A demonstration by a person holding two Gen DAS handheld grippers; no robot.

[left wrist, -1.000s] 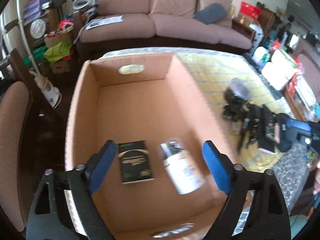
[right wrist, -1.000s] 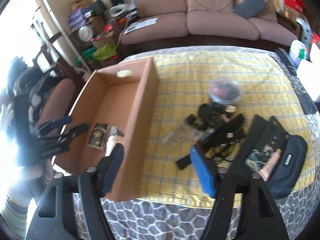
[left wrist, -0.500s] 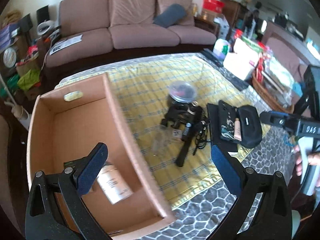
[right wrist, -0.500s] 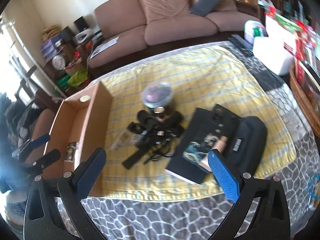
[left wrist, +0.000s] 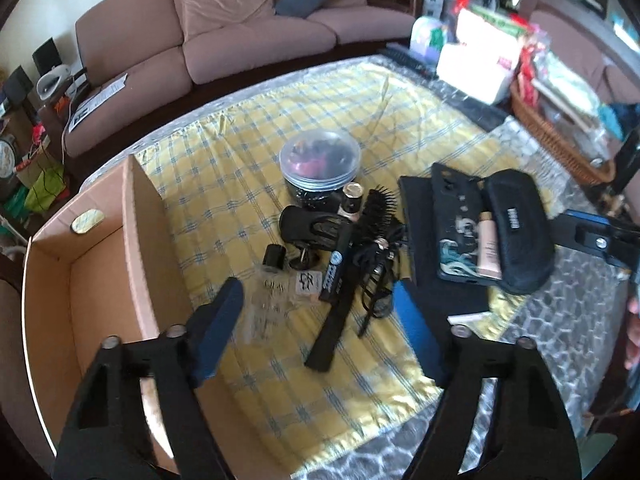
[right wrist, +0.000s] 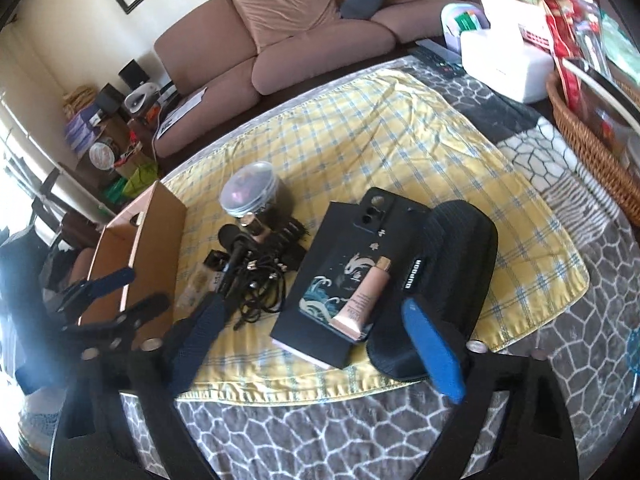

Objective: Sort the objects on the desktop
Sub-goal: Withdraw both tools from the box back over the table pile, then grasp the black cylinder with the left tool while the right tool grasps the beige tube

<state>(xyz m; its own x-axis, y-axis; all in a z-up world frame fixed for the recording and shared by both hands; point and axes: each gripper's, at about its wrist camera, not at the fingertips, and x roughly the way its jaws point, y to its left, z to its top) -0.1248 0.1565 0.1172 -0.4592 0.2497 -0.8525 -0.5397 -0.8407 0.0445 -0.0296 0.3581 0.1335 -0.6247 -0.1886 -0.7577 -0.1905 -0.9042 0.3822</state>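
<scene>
Presently both sets of jaws are closing on nothing; the left gripper (left wrist: 316,320) is nearer the clear bottle (left wrist: 267,300), lying just ahead.

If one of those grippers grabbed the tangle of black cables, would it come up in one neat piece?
Probably not. The black cable tangle looks limp and loosely looped, so it would likely sag and trail ends. It lies against the round hairbrush and the long black tool, so loops may snag and drag those along.
</scene>
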